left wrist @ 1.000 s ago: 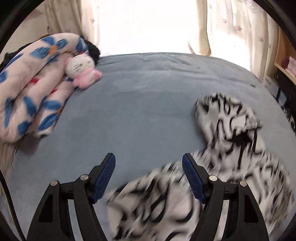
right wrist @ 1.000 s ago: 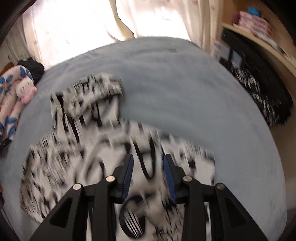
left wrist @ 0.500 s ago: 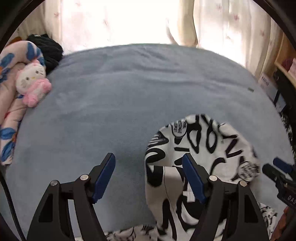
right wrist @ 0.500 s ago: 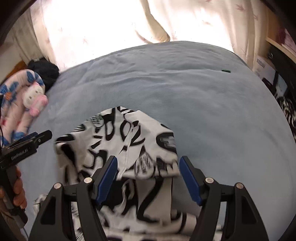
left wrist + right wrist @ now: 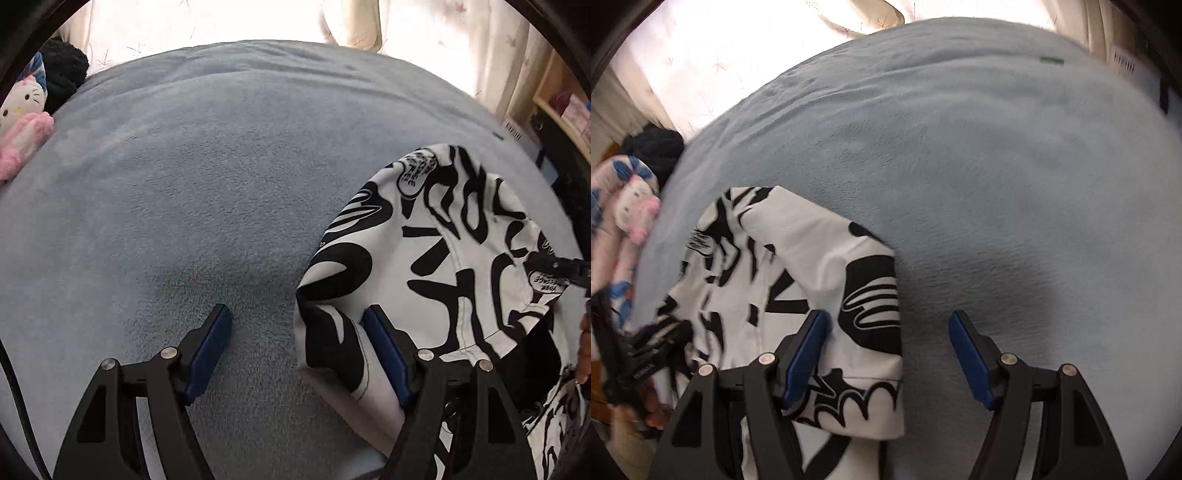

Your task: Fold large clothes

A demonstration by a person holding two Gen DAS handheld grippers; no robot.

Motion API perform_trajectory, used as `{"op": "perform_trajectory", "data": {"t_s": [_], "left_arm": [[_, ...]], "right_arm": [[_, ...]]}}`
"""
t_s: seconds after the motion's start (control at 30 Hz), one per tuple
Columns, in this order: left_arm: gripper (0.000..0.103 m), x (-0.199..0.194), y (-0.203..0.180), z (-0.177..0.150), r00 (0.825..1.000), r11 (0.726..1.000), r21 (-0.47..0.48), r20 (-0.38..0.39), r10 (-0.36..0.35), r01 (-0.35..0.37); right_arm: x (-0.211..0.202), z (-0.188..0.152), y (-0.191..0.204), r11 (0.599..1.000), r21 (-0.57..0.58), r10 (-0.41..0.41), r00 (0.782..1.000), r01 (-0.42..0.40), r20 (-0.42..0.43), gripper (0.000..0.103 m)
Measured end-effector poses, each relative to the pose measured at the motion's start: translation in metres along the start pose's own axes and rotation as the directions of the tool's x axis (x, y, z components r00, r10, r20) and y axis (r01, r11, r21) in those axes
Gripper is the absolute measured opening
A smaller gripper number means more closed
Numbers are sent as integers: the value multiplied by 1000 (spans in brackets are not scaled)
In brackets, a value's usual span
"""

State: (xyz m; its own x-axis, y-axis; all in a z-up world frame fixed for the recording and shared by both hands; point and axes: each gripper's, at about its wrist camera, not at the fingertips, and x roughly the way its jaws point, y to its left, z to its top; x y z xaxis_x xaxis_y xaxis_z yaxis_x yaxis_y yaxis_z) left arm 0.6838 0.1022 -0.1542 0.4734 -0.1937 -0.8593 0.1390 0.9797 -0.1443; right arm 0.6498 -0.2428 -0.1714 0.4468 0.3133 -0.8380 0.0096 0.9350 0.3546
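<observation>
We have both hand-held grippers, left (image 5: 297, 345) and right (image 5: 888, 349), wide open; the garment (image 5: 443, 258), lower right on the bed (image 5: 221, 166), looks partly folded, with more folds left.

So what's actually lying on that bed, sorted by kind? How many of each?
Black-and-white printed garment: 1
Plush cat toy: 1
Flowered pink quilt: 1
Black fuzzy item, too unclear to name: 1
Total: 4, all on the blue blanket.
</observation>
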Motion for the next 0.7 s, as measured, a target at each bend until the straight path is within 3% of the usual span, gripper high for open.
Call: {"op": "perform_trajectory", "data": {"t_s": [0.03,0.07,0.13,0.17,0.23,0.33,0.43,0.57,0.7], "left_arm": [[73,0,1,0,1000,1000,-6,4,-10,10],[73,0,2,1,1000,1000,-12,9,-17,17],[41,-2,0,2,999,1000,-7,28,-29,29],[8,-4,-1,4,998,998,0,32,-60,60],[7,-13,-13,3,996,1000,17,84,8,-9],[5,-29,-30,-2,987,996,36,146,73,-79],[5,-60,-34,-11,977,999,26,208,36,-42],[5,-120,-36,-38,948,998,61,316,-40,22],[9,-170,-36,-84,938,993,84,329,-108,85]], "right_arm": [[1,-1,3,1000,-13,5,1000,-5,4,62],[4,-2,8,999,-36,9,1000,-9,2,45],[6,-3,18,998,-60,-2,1000,2,-5,28],[5,-4,24,996,-81,-23,1000,23,5,19],[-3,-6,33,992,-115,-46,998,49,31,11],[-21,-10,37,988,-130,-74,994,84,87,9],[-57,-24,45,980,-160,-88,977,120,195,9],[-123,-68,57,963,-229,-51,933,141,356,9],[-175,-126,68,940,-294,-28,898,173,439,9]]}}
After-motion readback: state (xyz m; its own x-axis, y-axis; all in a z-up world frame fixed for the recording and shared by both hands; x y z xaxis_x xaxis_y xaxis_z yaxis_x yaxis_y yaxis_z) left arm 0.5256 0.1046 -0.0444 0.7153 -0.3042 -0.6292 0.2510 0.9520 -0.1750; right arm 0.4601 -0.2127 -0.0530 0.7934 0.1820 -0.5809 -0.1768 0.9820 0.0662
